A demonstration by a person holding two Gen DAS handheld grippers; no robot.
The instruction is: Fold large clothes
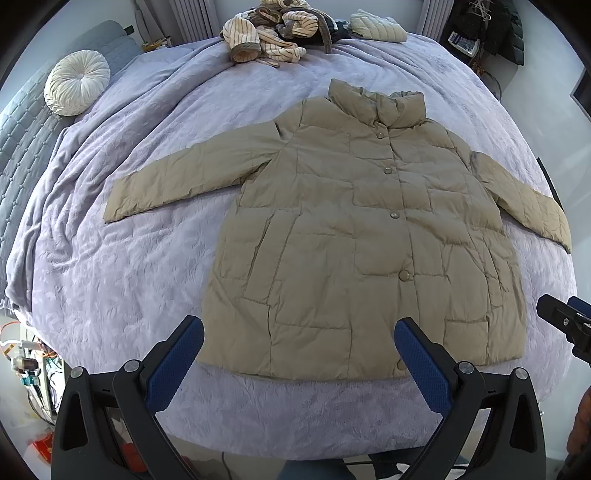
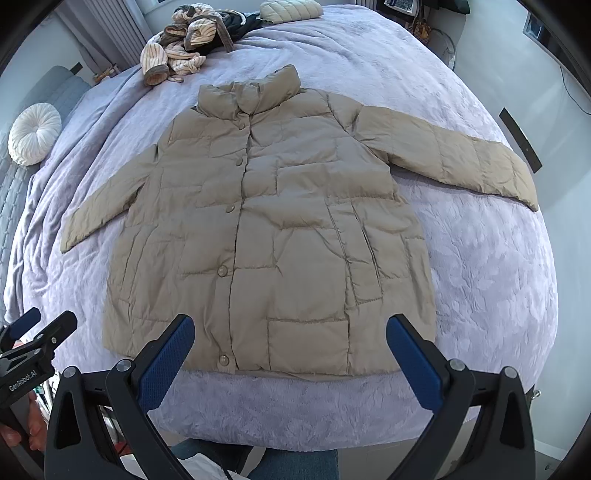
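- My left gripper [image 1: 298, 339]: nearest the lens, jaws spread wide, blue pads [image 1: 173, 363] bare, nothing held. It hovers over the near edge of the bed [image 1: 110, 280], over the jacket hem.
- My right gripper [image 2: 290, 338]: same state, released, pads [image 2: 413, 363] empty, over the near edge and the hem on its side. Its tip also shows at the right edge of the left wrist view [image 1: 565, 321].
- Round white cushion [image 1: 77, 82]: far-left part of the bed, against a grey quilted headboard [image 1: 26, 133].
- Lilac blanket [image 2: 480, 258] covers the bed, rumpled toward the left edge.
- Beige puffer jacket [image 1: 369, 236]: laid flat, front up, buttoned, in the middle of the bed. Collar points to the far edge, hem lies just inside the near edge. Both sleeves are spread out, one toward the left edge [image 1: 177, 177], one reaching the right edge [image 2: 454, 158].
- Striped garment pile [image 1: 269, 33]: far edge, beyond the collar, well apart from the jacket.
- Folded pale quilted item [image 1: 376, 26]: far edge, just right of the pile.
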